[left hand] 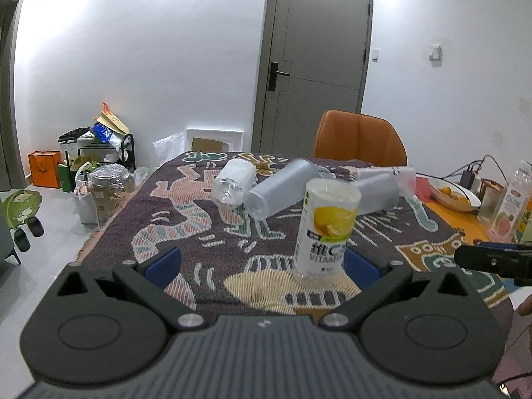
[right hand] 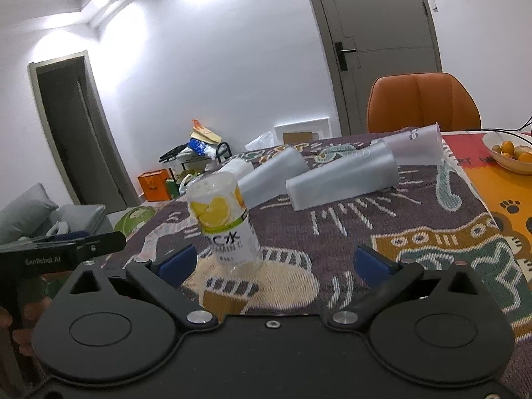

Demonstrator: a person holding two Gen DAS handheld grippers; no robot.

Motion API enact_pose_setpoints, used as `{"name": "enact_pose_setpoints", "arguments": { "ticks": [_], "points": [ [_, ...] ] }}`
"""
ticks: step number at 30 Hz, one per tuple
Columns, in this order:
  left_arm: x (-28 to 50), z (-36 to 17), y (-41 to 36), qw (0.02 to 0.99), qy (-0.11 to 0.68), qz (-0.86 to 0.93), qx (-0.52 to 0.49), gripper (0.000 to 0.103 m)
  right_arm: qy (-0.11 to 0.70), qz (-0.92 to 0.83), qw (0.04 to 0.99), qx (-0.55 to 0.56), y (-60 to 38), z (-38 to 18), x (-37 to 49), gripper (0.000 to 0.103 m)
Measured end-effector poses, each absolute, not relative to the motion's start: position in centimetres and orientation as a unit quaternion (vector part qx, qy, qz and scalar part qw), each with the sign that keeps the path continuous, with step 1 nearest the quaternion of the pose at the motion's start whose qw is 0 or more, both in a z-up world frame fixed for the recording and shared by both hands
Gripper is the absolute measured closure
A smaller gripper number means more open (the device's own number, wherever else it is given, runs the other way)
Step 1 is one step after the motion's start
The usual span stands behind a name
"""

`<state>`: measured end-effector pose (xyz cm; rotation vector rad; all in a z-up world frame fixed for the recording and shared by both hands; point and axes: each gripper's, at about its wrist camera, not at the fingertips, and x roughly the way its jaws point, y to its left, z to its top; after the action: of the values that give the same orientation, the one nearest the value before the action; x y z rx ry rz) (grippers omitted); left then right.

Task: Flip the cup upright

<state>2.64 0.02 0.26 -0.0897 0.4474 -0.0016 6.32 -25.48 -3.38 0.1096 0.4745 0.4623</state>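
Observation:
A clear cup with a lemon label stands upright on the patterned cloth, mouth up. It also shows in the right wrist view. My left gripper is open, its right blue pad close beside the cup, not closed on it. My right gripper is open and empty, its left pad just left of the cup. Frosted cups lie on their sides behind: one, another, also seen in the right wrist view. A clear ribbed cup lies on its side too.
An orange chair stands behind the table. A bowl of oranges, a pink-labelled bottle and cables sit at the right. Bags and a rack clutter the floor at left. The right gripper's body shows at the right edge.

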Motion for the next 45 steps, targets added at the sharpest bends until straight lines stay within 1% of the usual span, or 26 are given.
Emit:
{"name": "enact_pose_setpoints", "arguments": {
  "ticks": [4,8,10,45],
  "points": [
    [1.8,0.0,-0.2,0.971,0.234,-0.007,-0.041,0.000,0.225,0.238,0.944,0.043,-25.5,-3.4,4.6,0.000],
    [0.6,-0.7,0.0,0.974,0.223,-0.013,-0.040,0.000,0.215,0.255,0.942,0.037,-25.5,-3.2,3.2,0.000],
    [0.6,-1.0,0.1,0.971,0.236,-0.011,-0.046,0.000,0.212,0.257,0.942,0.033,-25.4,-2.9,2.8,0.000],
    [0.1,-0.4,1.3,0.973,0.225,0.008,-0.051,0.000,0.215,0.251,0.943,0.044,-25.5,-2.9,2.7,0.000]
  ]
}}
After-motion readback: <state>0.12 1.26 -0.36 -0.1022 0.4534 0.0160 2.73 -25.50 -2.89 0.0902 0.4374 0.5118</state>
